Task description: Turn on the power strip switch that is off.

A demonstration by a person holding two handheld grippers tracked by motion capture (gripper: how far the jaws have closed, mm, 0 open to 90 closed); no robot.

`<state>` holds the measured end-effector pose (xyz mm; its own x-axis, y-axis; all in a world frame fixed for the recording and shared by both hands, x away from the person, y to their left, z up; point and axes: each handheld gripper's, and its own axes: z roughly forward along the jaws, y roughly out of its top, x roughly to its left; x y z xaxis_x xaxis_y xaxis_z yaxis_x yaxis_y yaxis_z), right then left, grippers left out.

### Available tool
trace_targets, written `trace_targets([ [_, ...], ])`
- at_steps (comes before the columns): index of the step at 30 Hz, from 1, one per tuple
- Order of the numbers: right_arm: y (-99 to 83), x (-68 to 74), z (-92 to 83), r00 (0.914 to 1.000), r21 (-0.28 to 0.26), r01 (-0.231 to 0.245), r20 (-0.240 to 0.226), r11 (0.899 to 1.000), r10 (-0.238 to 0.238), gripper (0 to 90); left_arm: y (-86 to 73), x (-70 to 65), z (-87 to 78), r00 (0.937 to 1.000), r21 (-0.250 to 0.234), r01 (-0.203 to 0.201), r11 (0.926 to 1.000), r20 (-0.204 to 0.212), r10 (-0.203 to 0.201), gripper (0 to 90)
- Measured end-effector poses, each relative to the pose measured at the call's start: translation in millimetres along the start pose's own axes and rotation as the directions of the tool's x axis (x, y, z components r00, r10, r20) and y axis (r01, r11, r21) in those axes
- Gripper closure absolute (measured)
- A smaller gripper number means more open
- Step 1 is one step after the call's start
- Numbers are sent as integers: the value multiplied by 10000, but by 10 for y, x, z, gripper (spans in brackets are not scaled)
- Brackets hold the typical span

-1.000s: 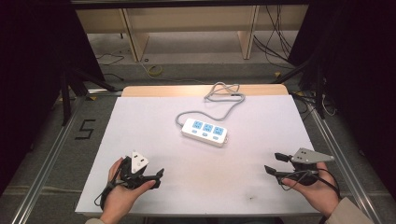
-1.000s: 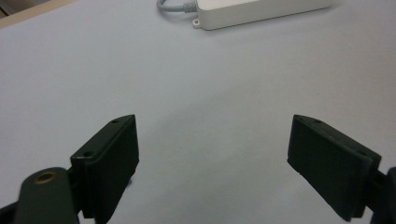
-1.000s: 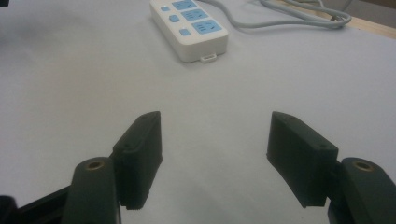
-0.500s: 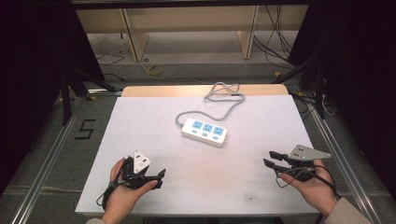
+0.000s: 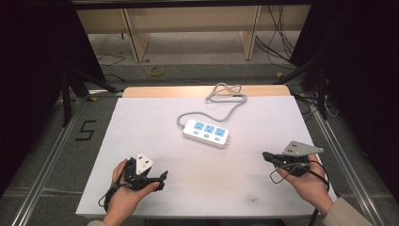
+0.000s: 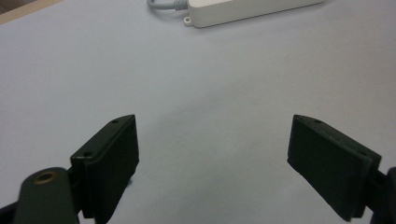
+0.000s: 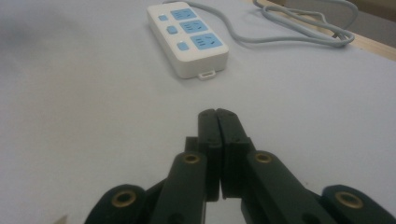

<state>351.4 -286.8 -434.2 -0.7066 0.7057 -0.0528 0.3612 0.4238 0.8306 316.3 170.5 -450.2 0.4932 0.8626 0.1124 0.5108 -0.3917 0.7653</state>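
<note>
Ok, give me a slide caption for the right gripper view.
Right gripper, fingers shut on nothing, aimed at a white power strip on the table.

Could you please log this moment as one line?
left tool open, empty | right tool just closed, empty | power strip untouched

From my left gripper view, the power strip (image 6: 247, 9) is cut off by the top edge. In my right gripper view its grey cable (image 7: 299, 23) runs out at the top, plug unseen; socket markings too small to read.
</note>
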Motion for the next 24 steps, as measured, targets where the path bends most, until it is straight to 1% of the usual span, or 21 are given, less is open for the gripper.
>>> trace_targets([
  [2, 33, 10, 32, 10000, 21, 78, 16, 10000, -78, 900, 2, 0, 1, 10000, 1, -2, 10000, -2, 2, 160],
  [11, 171, 26, 166, 9999, -48, 131, -54, 9999, -131, 900, 5, -10, 4, 10000, 28, -95, 10000, 8, 95, 161],
  [24, 319, 72, 338, 9995, -51, 260, -198, 9996, -261, 900, 9, -25, 12, 9999, 45, -136, 9999, 12, 136, 161],
])
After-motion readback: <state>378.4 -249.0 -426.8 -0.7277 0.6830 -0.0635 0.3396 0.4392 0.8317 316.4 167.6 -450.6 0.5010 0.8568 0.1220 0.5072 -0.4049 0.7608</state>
